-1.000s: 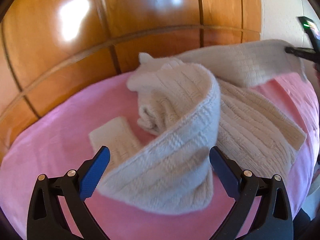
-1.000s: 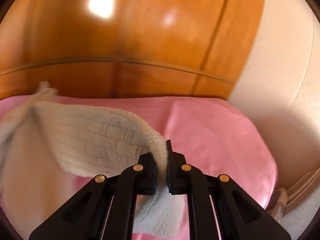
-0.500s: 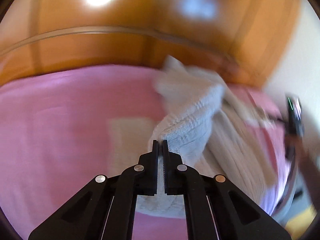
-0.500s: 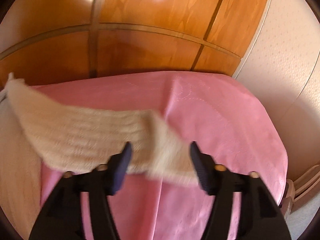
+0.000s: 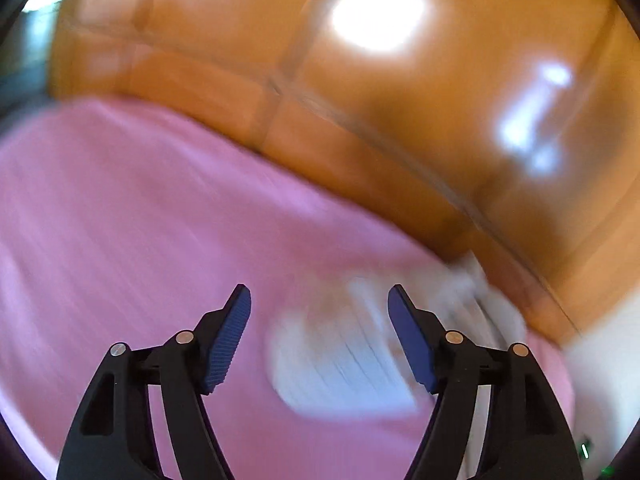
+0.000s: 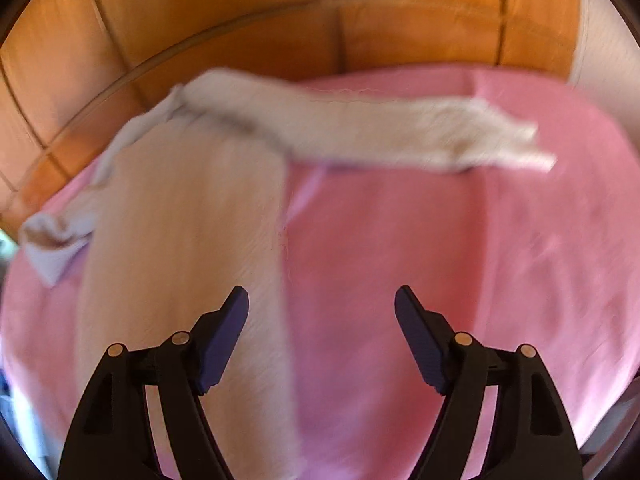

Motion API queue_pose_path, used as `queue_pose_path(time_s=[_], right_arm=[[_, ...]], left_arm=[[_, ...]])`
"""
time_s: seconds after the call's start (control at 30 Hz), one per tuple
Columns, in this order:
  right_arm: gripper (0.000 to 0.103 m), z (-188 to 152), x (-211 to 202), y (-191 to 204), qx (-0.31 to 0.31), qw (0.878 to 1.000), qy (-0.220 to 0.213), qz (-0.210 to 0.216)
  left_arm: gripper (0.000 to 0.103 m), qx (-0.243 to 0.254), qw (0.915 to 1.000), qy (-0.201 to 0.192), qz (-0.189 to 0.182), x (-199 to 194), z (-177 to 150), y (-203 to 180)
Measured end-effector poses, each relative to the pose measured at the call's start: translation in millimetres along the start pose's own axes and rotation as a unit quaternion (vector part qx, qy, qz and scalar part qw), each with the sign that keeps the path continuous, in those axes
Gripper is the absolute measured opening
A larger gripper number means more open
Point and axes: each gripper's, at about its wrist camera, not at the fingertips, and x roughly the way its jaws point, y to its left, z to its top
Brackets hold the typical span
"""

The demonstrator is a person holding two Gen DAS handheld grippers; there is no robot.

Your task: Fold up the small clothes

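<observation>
A cream knitted sweater (image 6: 184, 240) lies on a pink cloth (image 6: 400, 280). In the right wrist view its body runs down the left and one sleeve (image 6: 380, 132) stretches flat to the right. My right gripper (image 6: 322, 336) is open and empty above the pink cloth, beside the sweater's right edge. In the blurred left wrist view the other sleeve end (image 5: 340, 364) lies on the pink cloth (image 5: 140, 220) between the open fingers of my left gripper (image 5: 320, 336), which holds nothing.
Orange wooden panels (image 6: 280, 12) rise behind the pink cloth, also in the left wrist view (image 5: 400, 120). A pale wall (image 6: 608, 32) stands at the right. The cloth's edge drops off at the lower right.
Both grippers have opened and let go of the sleeves. The right sleeve now lies flat stretched to the right. The left gripper has swung left, and its view is blurred by motion.
</observation>
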Motion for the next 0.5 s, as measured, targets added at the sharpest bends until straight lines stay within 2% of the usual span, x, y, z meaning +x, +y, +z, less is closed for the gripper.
queue_pose_path(time_s=[0.07, 0.1, 0.17, 0.27, 0.3, 0.4, 0.47, 0.5], right_arm=[[0.068, -9, 4, 3, 0.012, 1.000, 0.015, 0.025], [0.066, -11, 7, 3, 0.018, 0.999, 0.023, 0.038], [0.061, -17, 12, 7, 0.028, 0.997, 0.038, 0.060], [0.060, -22, 12, 13, 0.014, 0.997, 0.042, 0.067], [0.058, -23, 12, 13, 0.012, 0.997, 0.042, 0.066], [0.041, -23, 18, 10, 0.010, 0.997, 0.043, 0.070], [0.027, -23, 18, 8, 0.008, 0.996, 0.047, 0.080], [0.023, -23, 18, 7, 0.007, 0.995, 0.049, 0.085]], left_arm=[[0.053, 0.002, 0.9953, 0.072, -0.065, 21, -44, -15], [0.051, 0.003, 0.9888, 0.114, -0.096, 34, -71, -28], [0.049, 0.001, 0.9779, 0.162, -0.132, 51, -107, -45], [0.049, 0.000, 0.9595, 0.228, -0.166, 77, -164, -76], [0.049, -0.002, 0.9569, 0.235, -0.170, 83, -172, -82], [0.049, 0.007, 0.9586, 0.224, -0.175, 86, -183, -109], [0.049, -0.015, 0.9508, 0.239, -0.196, 85, -187, -116], [0.049, -0.019, 0.9494, 0.242, -0.199, 97, -179, -122]])
